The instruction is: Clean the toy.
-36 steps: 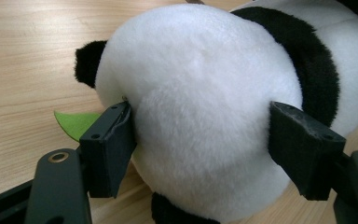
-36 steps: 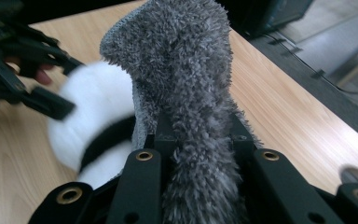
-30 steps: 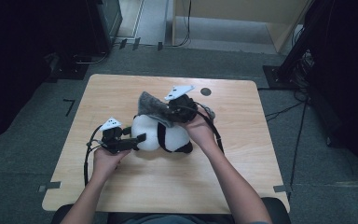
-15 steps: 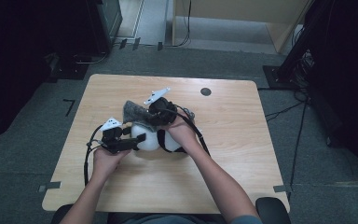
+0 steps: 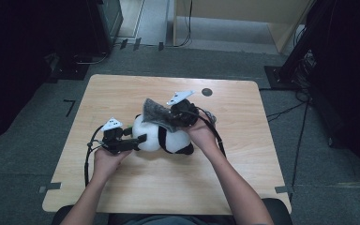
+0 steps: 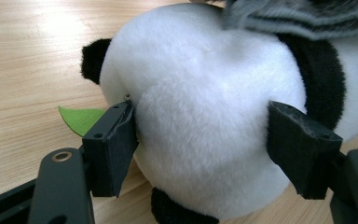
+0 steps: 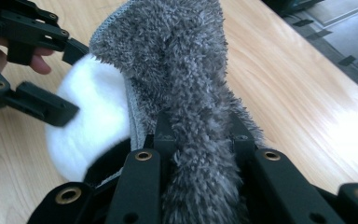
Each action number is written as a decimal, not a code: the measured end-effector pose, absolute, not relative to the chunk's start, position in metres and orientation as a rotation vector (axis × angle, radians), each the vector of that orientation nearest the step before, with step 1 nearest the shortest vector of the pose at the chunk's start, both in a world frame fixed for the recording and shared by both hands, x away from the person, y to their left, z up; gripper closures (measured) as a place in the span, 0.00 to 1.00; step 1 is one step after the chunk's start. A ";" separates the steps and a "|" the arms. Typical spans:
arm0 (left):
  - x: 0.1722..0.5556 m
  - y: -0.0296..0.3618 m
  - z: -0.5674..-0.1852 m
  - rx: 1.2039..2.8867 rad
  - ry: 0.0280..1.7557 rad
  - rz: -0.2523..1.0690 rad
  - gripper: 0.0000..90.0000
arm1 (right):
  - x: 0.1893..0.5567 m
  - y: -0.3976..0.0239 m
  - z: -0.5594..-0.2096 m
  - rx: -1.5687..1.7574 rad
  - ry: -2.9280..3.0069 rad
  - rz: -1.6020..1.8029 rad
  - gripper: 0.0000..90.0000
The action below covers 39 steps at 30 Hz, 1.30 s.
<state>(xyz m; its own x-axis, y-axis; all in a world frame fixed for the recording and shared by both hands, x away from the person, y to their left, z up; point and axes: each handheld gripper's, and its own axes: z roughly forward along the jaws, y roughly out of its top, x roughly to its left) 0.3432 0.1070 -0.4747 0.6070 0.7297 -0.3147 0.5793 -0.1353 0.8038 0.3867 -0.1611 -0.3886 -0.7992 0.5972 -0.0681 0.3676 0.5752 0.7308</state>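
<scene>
The panda [image 5: 161, 137] lies on its side near the middle of the tabletop [image 5: 122, 93], a little toward the far edge, white body pointing at my left hand. A green felt leaf [image 6: 81, 119] shows on the wood just beside it in the left gripper view.

My left gripper [image 5: 138, 139] has the panda's white end between its jaws; both pads [image 6: 114, 147] press into the fur, so I read this as a steadying hold.

The grey cloth [image 5: 157, 112], a fuzzy knitted piece, is draped over the top of the panda. My right gripper [image 5: 171, 119] is clamped on it; in the right gripper view the pile bunches between the closed jaws and the free end fans out over the white fur.

A small dark disc [image 5: 206, 92] lies near the far edge, well apart from the work.

Step in hand, as I judge it: covering or dressing the panda with the cloth, partly done. The next move calls for drawing the cloth further over the body while the left hold keeps the panda from rolling. Risk: the cloth slips off the round fur.
</scene>
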 end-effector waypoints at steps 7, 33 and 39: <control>0.343 0.108 -0.476 1.821 1.048 0.194 0.30 | 0.380 -0.196 -0.385 0.862 2.442 1.051 0.80; 0.340 0.107 -0.475 1.799 1.004 0.227 0.28 | 0.352 -0.179 -0.362 0.757 2.448 1.183 0.81; 0.340 0.107 -0.475 1.800 1.003 0.227 0.28 | 0.358 -0.136 -0.376 0.682 2.535 1.134 0.81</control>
<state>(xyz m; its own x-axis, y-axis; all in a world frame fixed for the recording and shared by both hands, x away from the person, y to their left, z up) 0.3402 0.1072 -0.4748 0.6355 0.7182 -0.2833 0.5263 -0.1346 0.8396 0.3581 -0.1358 -0.3756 -0.8490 0.5249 -0.0612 0.3043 0.5802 0.7555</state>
